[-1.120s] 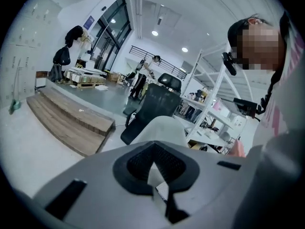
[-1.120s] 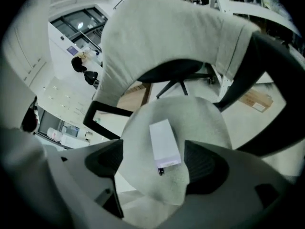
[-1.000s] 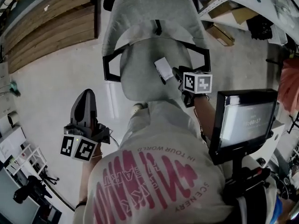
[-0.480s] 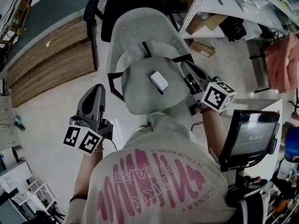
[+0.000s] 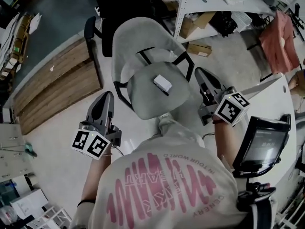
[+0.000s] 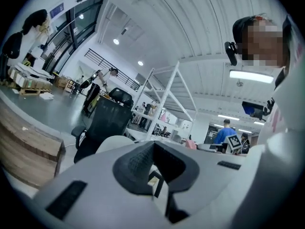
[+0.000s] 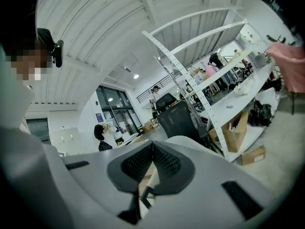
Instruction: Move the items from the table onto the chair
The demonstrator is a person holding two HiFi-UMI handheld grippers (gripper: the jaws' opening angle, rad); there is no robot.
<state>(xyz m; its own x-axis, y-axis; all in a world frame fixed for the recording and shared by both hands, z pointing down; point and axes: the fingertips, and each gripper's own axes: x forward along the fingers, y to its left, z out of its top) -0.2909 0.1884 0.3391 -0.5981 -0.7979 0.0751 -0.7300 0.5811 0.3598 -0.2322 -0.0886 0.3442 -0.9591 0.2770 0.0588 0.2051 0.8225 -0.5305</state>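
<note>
A small white box (image 5: 162,83) lies flat on the seat of the grey office chair (image 5: 143,92), in the middle of the head view. My right gripper (image 5: 199,73) hovers just right of the seat, apart from the box, shut with nothing between its jaws. In the right gripper view the right gripper (image 7: 152,147) has its dark pads meeting. My left gripper (image 5: 107,96) hangs left of the chair over the floor. It is also shut and holds nothing, and its pads are together in the left gripper view (image 6: 152,146).
A white table (image 5: 279,101) curves along the right, with a dark monitor (image 5: 261,144) on a stand near my right arm. White shelving (image 5: 214,4) with cardboard boxes stands behind the chair. A black office chair (image 5: 95,25) and a wooden platform (image 5: 57,80) lie to the far left.
My right gripper has let go of the white box, shut, and drawn back to the right of the seat. The box stays on the seat. The view has swung.
</note>
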